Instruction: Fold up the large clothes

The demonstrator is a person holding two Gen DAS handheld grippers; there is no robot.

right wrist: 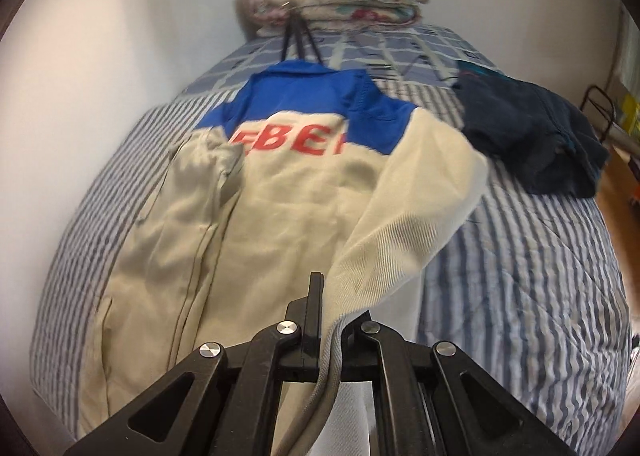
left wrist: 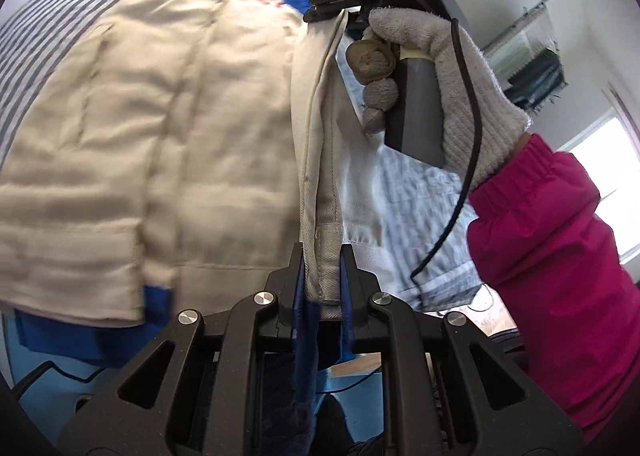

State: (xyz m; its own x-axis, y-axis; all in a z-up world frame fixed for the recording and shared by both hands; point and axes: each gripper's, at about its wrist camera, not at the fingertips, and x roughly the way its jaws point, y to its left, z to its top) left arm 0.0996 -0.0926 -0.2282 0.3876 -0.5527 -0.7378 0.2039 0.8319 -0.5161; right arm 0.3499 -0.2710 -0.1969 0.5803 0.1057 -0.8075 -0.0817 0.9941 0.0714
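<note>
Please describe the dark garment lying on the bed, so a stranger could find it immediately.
On the striped bed, look right of the cream-and-blue jacket. There lies a crumpled navy garment near the bed's edge. It alone is dark, unlettered and held by no gripper.

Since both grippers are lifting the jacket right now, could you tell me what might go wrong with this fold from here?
1. The left gripper and right gripper each pinch only a thin edge of the beige jacket, so the fabric could slip out mid-fold.
2. The left sleeve already lies bunched on the jacket's back; folding over it may trap wrinkles.
3. The dark garment lies close on the striped bed, and a swinging sleeve might drag it.
</note>
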